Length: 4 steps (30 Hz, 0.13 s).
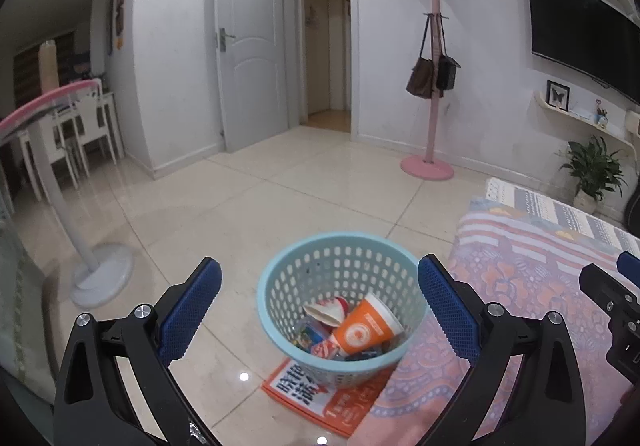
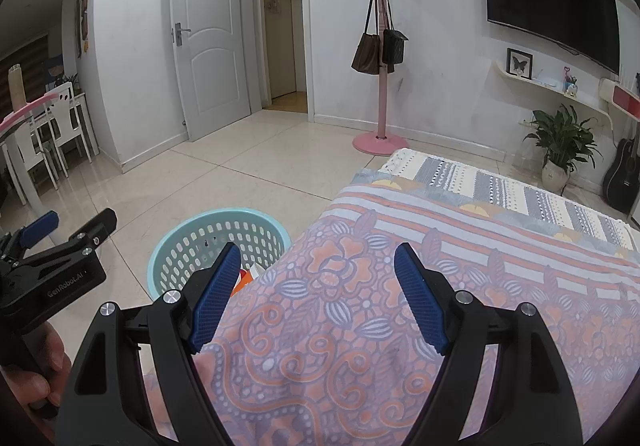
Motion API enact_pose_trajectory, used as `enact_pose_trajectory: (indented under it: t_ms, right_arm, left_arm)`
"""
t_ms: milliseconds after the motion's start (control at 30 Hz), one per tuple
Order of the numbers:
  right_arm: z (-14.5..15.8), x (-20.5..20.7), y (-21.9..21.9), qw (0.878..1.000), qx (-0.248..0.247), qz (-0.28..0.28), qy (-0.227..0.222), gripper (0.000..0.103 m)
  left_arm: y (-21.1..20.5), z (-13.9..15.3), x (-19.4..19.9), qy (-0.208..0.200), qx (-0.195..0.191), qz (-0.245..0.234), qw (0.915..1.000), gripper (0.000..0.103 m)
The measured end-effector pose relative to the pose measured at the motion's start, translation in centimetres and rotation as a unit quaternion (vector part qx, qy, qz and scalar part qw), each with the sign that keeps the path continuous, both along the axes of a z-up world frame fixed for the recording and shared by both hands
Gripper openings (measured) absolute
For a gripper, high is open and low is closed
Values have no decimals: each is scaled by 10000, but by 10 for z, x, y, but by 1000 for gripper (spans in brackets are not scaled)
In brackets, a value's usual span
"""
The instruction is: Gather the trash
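A light blue perforated basket (image 1: 280, 286) stands on the tiled floor beside a patterned blanket (image 1: 520, 278). It holds an orange paper cup (image 1: 364, 330), a white and red crushed cup (image 1: 326, 312) and several wrappers. My left gripper (image 1: 320, 286) is open and empty, held above the basket with a finger on each side. My right gripper (image 2: 318, 270) is open and empty above the blanket (image 2: 400, 306), with the basket (image 2: 180, 242) to its left. The left gripper shows at the left edge of the right wrist view (image 2: 68, 226).
An orange magazine (image 1: 316, 394) lies under the basket. A white stand base (image 1: 102, 278) is on the floor to the left. A pink coat rack (image 1: 428, 165) with bags stands by the far wall. A potted plant (image 2: 560, 149) and a guitar (image 2: 622, 173) are at right.
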State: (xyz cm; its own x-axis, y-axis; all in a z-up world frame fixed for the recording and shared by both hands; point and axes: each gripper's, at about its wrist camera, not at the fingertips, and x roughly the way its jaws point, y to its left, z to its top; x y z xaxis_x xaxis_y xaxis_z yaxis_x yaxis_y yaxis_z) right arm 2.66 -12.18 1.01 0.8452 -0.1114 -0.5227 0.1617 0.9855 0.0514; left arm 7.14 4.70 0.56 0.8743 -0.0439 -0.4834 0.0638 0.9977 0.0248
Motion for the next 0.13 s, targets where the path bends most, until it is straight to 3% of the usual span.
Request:
enact_pose_trajectory:
  t_ms: [133]
  right_arm:
    - [0, 0, 0, 10000, 0, -1, 1, 76]
  left_arm:
    - [0, 0, -1, -19, 13, -23, 10000, 96]
